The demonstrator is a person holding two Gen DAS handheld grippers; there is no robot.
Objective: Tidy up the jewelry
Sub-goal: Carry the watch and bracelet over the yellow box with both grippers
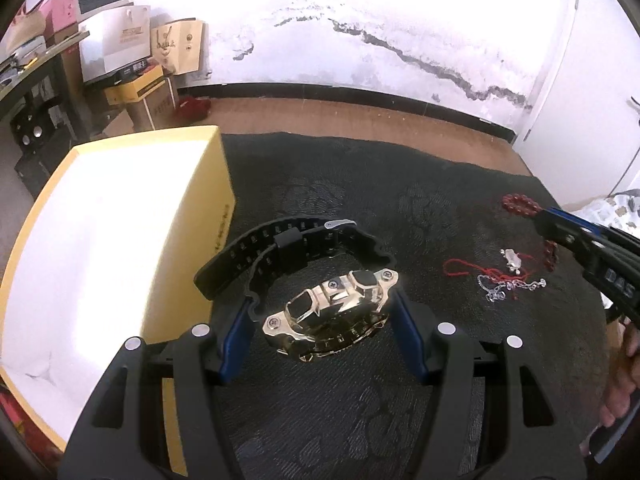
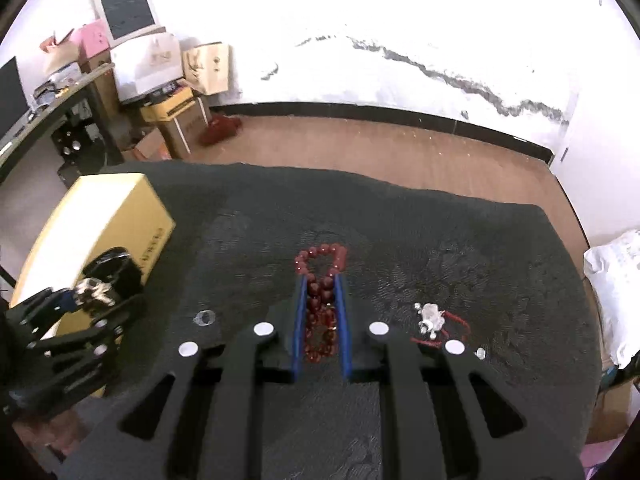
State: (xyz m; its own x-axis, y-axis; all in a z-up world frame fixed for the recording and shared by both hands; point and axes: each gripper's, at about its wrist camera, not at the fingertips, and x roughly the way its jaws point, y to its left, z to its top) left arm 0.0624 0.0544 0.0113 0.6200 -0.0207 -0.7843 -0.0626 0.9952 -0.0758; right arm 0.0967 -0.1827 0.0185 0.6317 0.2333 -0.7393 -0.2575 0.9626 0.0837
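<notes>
My left gripper [image 1: 324, 308] is shut on a gold-cased watch [image 1: 332, 316] with a black strap [image 1: 280, 248], held above the black cloth beside the open yellow box [image 1: 224, 208]. In the right wrist view the left gripper [image 2: 86, 294] holds the watch [image 2: 96, 290] at the box [image 2: 100, 216]. My right gripper [image 2: 322, 280] is shut on a dark red bead bracelet [image 2: 322, 304], whose loop sticks out past the fingertips. The right gripper [image 1: 540, 216] and bracelet [image 1: 518, 204] also show in the left wrist view.
A silver pendant on a red cord [image 1: 512, 260] and a silver chain [image 1: 500, 290] lie on the black cloth [image 1: 360, 400]. The pendant [image 2: 430, 316] is right of my right gripper; a small ring [image 2: 204, 317] lies left of it. Wooden floor and stacked boxes [image 1: 136, 60] are beyond.
</notes>
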